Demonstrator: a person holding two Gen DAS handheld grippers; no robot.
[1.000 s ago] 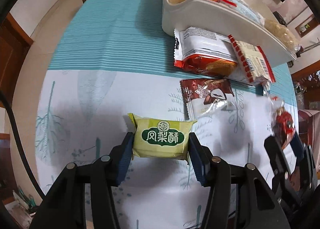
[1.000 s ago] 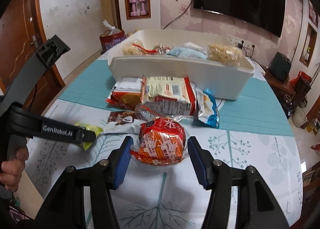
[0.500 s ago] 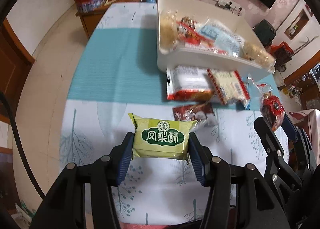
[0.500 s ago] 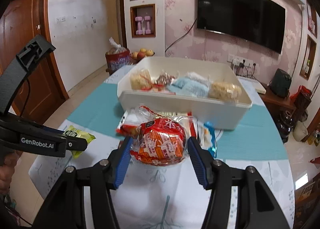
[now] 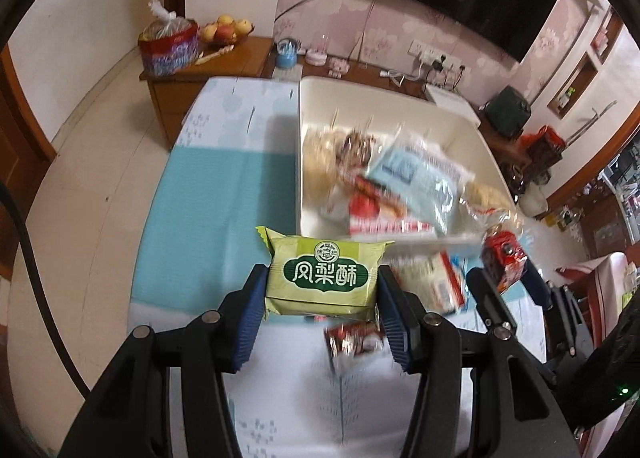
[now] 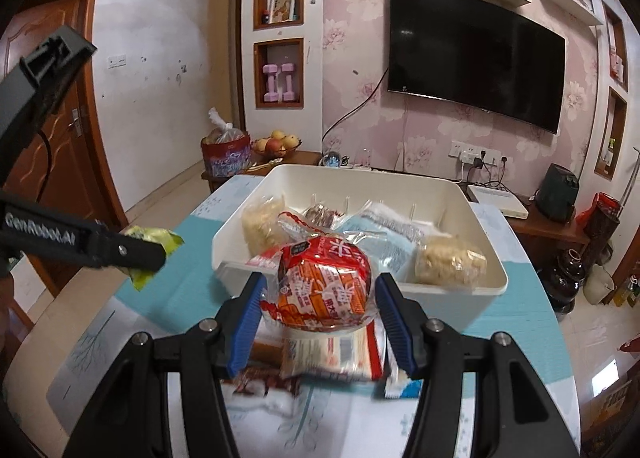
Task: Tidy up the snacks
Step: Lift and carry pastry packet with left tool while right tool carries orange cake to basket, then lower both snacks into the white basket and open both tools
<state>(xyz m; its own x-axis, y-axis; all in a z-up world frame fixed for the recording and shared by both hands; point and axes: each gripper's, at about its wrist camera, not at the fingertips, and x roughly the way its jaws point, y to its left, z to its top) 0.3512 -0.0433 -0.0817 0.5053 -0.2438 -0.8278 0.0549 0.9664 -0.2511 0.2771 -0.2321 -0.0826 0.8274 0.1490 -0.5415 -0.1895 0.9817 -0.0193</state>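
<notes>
White plastic bin (image 6: 440, 290) on the table (image 6: 520, 338) holds assorted snack packets. Left gripper (image 5: 322, 290) jaws clamp a green pastry packet (image 5: 322, 278); right gripper (image 6: 318, 290) jaws clamp a red snack bag (image 6: 320, 282), both raised before the bin.

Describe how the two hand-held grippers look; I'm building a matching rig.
Each hand-held gripper, left and right, has a black angular frame with silver screws and two ribbed blue pads. From the right wrist view, the left one's side carries white "GenRobot.AI" lettering, and a black cable trails behind it.
</notes>
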